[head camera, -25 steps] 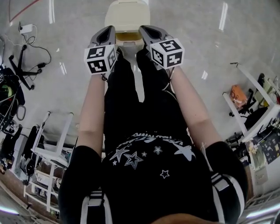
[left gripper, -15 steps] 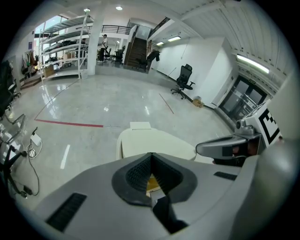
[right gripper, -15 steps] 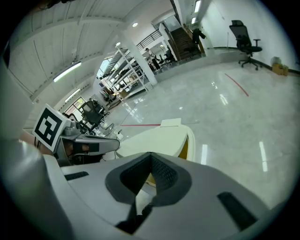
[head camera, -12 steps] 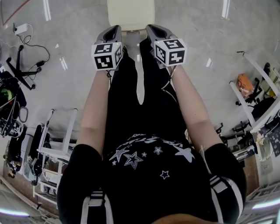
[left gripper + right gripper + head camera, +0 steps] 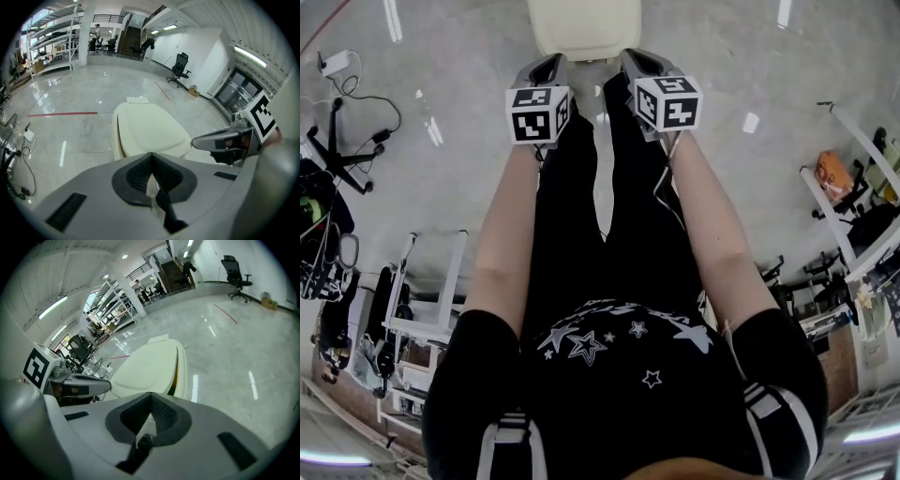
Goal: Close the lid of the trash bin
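Note:
The cream trash bin (image 5: 584,26) stands on the floor ahead of the person's legs, its lid (image 5: 152,129) lying down on the body with only a thin seam showing (image 5: 174,379). My left gripper (image 5: 549,66) is shut with nothing in it, its tip just over the lid's near edge. My right gripper (image 5: 637,60) is shut too, side by side with the left at the same edge. In the left gripper view the shut jaws (image 5: 151,155) point at the lid, with the right gripper (image 5: 220,140) beside them. The right gripper view shows the same lid (image 5: 150,364).
Cables and a power strip (image 5: 337,64) lie on the floor at the left. A white rack (image 5: 422,300) stands lower left, and tables with an orange object (image 5: 832,173) at the right. An office chair (image 5: 181,70) stands far off across the polished floor.
The lid, partly raised with the yellowish inside showing a second ago, now lies down. Both grippers have shifted slightly forward toward the bin, staying shut.

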A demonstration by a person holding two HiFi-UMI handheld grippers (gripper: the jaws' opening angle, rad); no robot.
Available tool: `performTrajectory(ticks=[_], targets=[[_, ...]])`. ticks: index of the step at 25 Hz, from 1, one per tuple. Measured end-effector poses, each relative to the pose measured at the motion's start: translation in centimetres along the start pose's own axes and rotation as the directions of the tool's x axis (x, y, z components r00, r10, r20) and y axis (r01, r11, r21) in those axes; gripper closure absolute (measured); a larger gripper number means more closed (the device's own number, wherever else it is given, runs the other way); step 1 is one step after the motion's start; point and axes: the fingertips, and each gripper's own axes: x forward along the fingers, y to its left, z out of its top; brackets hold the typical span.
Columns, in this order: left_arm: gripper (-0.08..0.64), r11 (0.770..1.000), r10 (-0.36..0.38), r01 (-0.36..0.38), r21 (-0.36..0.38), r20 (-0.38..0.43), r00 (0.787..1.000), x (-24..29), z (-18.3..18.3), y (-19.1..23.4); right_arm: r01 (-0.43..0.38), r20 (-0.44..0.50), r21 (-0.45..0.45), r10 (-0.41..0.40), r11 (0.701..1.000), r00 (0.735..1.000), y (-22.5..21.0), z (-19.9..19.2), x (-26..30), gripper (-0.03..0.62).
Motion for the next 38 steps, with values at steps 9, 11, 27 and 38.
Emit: performTrajectory(ticks=[9, 11, 27, 38], targets=[[0.549, 1.0, 0.006, -0.006, -0.003, -0.046, 0.999, 2.6, -2.2, 0.6, 0.018, -0.027, 0.021, -0.017, 1.0, 0.999, -1.5, -1.8, 2.3, 0.588], [0.549, 1.0, 0.01, -0.01, -0.006, -0.053, 0.999, 2.9, -2.4, 0.7, 0.02, -0.037, 0.015, -0.019, 1.0, 0.999, -1.7, -1.9, 2.6, 0.588], [0.549, 0.999, 0.039, -0.04, -0.01, -0.102, 0.994, 4.3, -3.3, 1.3, 0.009, -0.084, 0.001, -0.009, 1.0, 0.996, -2.1, -2.5, 3.9, 0.588], [0.549, 0.999, 0.035, -0.035, -0.001, -0.12, 0.992, 3.9, -3.0, 1.4, 0.043, -0.096, -0.024, -0.045, 0.999, 0.994, -1.7, -1.2, 3.2, 0.588]])
